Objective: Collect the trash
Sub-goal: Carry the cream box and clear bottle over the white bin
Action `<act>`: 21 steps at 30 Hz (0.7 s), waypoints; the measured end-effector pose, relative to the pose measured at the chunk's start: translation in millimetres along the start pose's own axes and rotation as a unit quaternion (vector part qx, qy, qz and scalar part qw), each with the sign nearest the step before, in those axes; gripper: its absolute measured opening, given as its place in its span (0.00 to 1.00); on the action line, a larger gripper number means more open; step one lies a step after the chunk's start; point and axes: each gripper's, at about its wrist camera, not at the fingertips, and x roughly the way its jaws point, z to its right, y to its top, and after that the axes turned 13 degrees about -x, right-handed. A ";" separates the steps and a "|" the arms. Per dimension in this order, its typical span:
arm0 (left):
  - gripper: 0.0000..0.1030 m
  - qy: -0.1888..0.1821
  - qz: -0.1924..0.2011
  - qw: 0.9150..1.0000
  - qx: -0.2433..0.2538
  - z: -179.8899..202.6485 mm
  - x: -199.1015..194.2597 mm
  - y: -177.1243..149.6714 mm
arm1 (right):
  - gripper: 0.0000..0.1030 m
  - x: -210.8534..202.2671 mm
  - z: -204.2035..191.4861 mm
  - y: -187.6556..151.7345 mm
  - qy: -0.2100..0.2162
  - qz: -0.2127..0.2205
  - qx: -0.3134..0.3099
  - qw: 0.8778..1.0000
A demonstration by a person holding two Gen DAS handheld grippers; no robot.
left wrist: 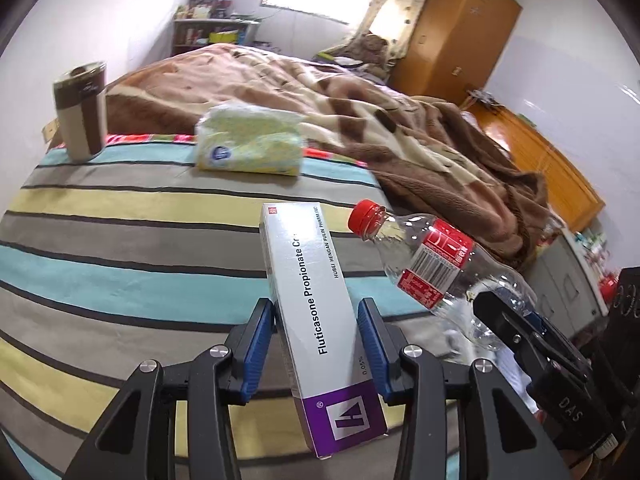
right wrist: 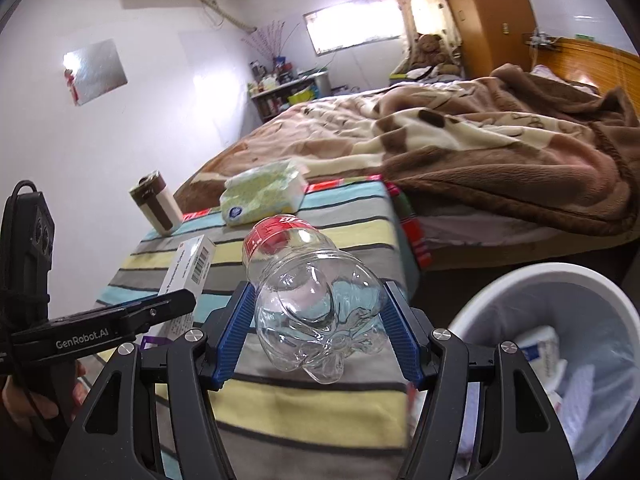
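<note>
My left gripper [left wrist: 316, 312] is shut on a white and purple medicine box [left wrist: 316, 304], held above the striped cloth. The box also shows in the right wrist view [right wrist: 188, 268]. My right gripper [right wrist: 318, 304] is shut on the base of an empty clear plastic bottle [right wrist: 308, 292] with a red label. The bottle, with its red cap, also shows in the left wrist view [left wrist: 424, 260], to the right of the box. A white trash bin [right wrist: 500, 292] with a bag and some trash inside stands low at the right.
A brown and cream tumbler [left wrist: 82, 112] and a pack of tissues [left wrist: 250, 140] sit at the far end of the striped surface [left wrist: 120, 240]. A bed with a brown blanket [left wrist: 360, 100] lies beyond. A wooden wardrobe [left wrist: 452, 32] stands behind.
</note>
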 end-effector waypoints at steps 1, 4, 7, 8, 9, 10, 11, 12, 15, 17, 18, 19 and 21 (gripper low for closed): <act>0.43 -0.005 0.001 1.000 0.005 6.4 -3.7 -3.5 | 0.63 -5.3 2.7 -0.9 -0.005 0.002 0.003 1.000; 0.43 -0.017 0.004 1.000 0.021 22.7 -12.1 -12.8 | 0.63 -24.0 10.9 -5.1 -0.022 0.015 0.010 1.000; 0.43 -0.026 0.010 0.999 0.038 40.5 -20.8 -22.1 | 0.63 -41.2 18.3 -8.7 -0.043 0.026 0.013 0.999; 0.43 -0.034 0.010 0.998 0.046 48.7 -24.5 -26.2 | 0.63 -45.1 19.8 -9.7 -0.049 0.027 0.014 0.998; 0.43 -0.038 0.011 0.998 0.053 55.4 -27.0 -29.7 | 0.63 -50.9 23.2 -11.5 -0.056 0.030 0.017 0.998; 0.43 -0.041 0.012 0.998 0.056 60.8 -28.2 -32.5 | 0.63 -54.5 25.5 -12.9 -0.062 0.032 0.019 0.997; 0.43 -0.046 0.012 0.997 0.061 67.4 -30.4 -35.9 | 0.63 -58.3 28.3 -14.3 -0.068 0.033 0.021 0.997; 0.43 -0.053 0.011 0.996 0.067 75.5 -32.2 -40.3 | 0.63 -60.9 30.8 -15.4 -0.074 0.034 0.023 0.996; 0.43 -0.060 0.010 0.994 0.086 96.4 -34.0 -51.2 | 0.63 -71.9 41.4 -20.8 -0.092 0.037 0.035 0.994; 0.43 -0.069 0.004 0.993 0.093 106.0 -34.0 -56.8 | 0.63 -78.1 46.0 -24.1 -0.107 0.039 0.041 0.993; 0.43 -0.073 0.001 0.992 0.100 114.2 -33.6 -61.3 | 0.63 -80.8 48.6 -25.5 -0.113 0.039 0.043 0.992; 0.43 -0.075 0.001 0.992 0.106 120.1 -33.1 -64.0 | 0.63 -84.2 52.9 -27.7 -0.120 0.038 0.048 0.991; 0.43 -0.080 -0.002 0.990 0.117 131.4 -32.2 -70.9 | 0.63 -88.2 58.2 -30.9 -0.128 0.039 0.056 0.989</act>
